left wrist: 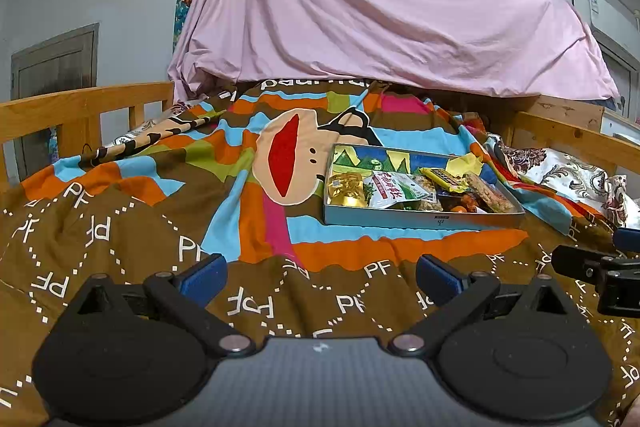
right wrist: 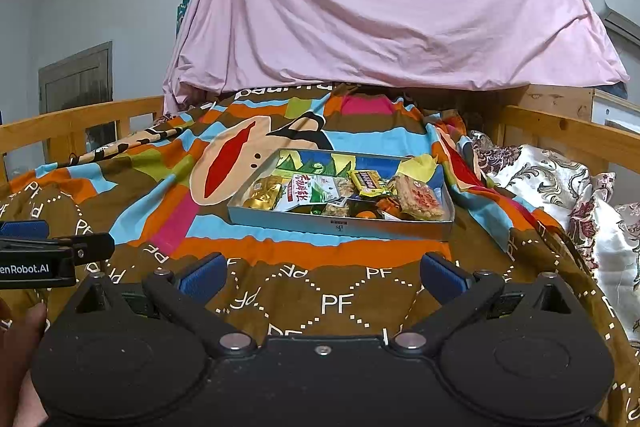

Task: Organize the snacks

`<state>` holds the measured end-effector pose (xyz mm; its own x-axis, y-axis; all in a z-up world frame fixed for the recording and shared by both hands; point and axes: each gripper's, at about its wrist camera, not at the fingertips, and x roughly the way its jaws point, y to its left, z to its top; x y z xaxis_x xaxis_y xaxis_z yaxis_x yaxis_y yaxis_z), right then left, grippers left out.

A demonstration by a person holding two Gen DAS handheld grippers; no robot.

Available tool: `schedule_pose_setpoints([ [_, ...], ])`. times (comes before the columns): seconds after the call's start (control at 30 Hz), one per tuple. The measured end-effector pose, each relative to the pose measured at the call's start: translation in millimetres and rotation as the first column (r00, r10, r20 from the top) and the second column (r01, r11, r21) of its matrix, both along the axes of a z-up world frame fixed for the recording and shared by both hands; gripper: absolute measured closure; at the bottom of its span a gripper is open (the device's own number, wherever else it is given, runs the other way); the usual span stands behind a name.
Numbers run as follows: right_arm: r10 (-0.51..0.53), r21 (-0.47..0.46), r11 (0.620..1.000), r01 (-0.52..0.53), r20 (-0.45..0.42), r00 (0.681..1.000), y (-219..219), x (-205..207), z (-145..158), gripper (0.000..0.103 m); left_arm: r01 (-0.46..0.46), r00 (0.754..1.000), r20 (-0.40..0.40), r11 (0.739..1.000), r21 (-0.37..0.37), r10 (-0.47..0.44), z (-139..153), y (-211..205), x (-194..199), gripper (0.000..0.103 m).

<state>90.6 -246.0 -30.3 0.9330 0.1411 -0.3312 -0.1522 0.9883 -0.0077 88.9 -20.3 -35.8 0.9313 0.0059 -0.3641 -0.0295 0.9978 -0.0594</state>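
Observation:
A shallow grey metal tray (left wrist: 420,220) (right wrist: 340,223) lies on the colourful quilt, holding several snack packets: a gold foil pack (left wrist: 347,189) (right wrist: 264,195), a white-and-green packet (left wrist: 394,189) (right wrist: 310,193), a yellow bar (left wrist: 444,178) (right wrist: 368,182) and a rice cracker pack (left wrist: 490,193) (right wrist: 420,202). My left gripper (left wrist: 318,277) is open, hovering over the quilt short of the tray, empty. My right gripper (right wrist: 322,273) is open too, nearer the tray's front, empty. Each gripper shows at the edge of the other's view.
The quilt (left wrist: 120,227) covers a bed with wooden rails (left wrist: 80,107) (right wrist: 568,135) on both sides. A pink sheet (left wrist: 380,7) drapes over the far end. A floral pillow (right wrist: 560,179) lies at the right. A hand (right wrist: 20,339) holds the left gripper.

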Motion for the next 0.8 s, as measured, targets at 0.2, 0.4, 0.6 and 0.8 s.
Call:
schedule_pose_setpoints([
  [0.2, 0.000, 0.000, 1.000, 0.000, -0.001, 1.000, 0.2, 0.4, 0.9, 0.001, 0.003, 1.000, -0.003, 1.000, -0.002, -0.003, -0.6, 0.5, -0.2, 0.001],
  [0.4, 0.002, -0.003, 1.000, -0.002, -0.004, 1.000, 0.3, -1.0, -1.7, 0.001, -0.005, 0.999, -0.034, 1.000, 0.006, 0.005, -3.2, 1.1, -0.3, 0.001],
  [0.6, 0.001, -0.002, 1.000, -0.001, -0.004, 1.000, 0.7, -0.1, -0.6, 0.001, 0.020, 0.999, -0.044, 1.000, -0.013, -0.020, -1.2, -1.2, 0.6, 0.001],
  [0.8, 0.001, -0.004, 1.000, -0.001, -0.005, 1.000, 1.3, -0.3, -1.8, 0.001, 0.021, 0.999, -0.044, 1.000, -0.001, -0.021, -1.9, -1.4, 0.5, 0.001],
])
